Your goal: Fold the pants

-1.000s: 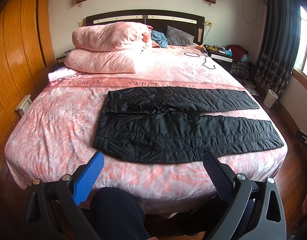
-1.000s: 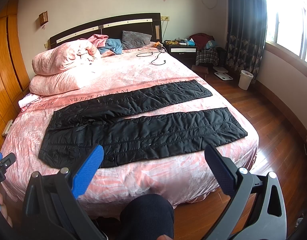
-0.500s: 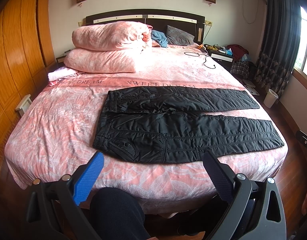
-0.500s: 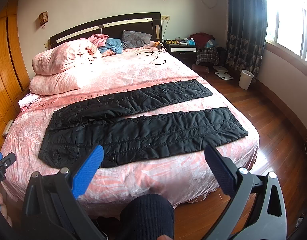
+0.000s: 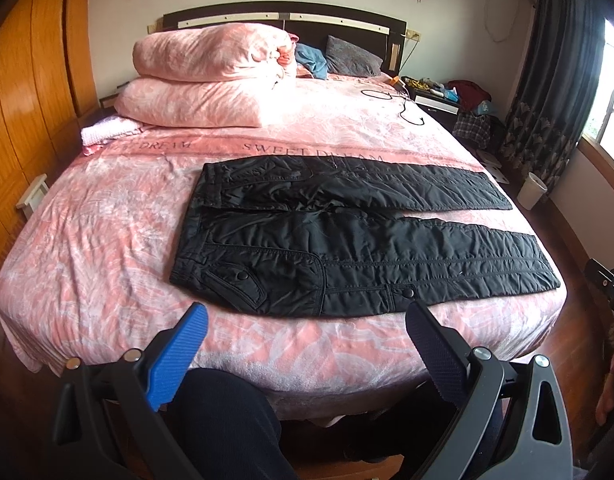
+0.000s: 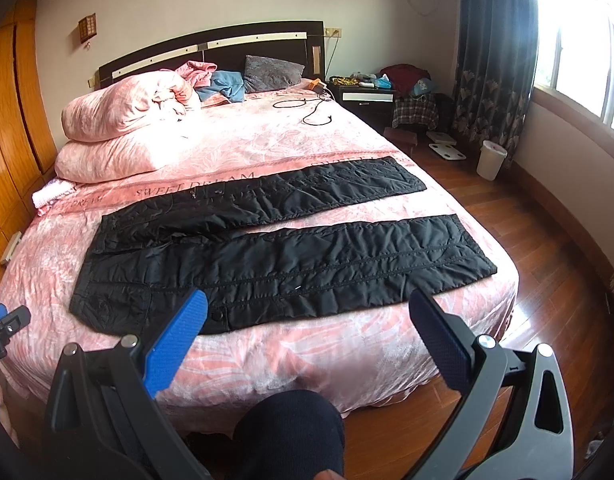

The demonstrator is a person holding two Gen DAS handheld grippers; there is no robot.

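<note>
I am holding the left tool point(image 5: 303, 330) and the right tool point(image 6: 307, 320) with jaws spread wide, gripping nothing, at each frame's bottom. The black pants point(image 5: 347, 240), quilted and puffy, are lying flat across the centre on the pink bed point(image 5: 107, 240), legs apart, waistband leftward. I am judging that pinching the nearer leg's edge at waist and hem folds it cleanly.

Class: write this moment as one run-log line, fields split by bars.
stage: pre-grasp | pants: flat on bed, legs apart, unfolded | left gripper: open, empty, short of bed | right gripper: open, empty
</note>
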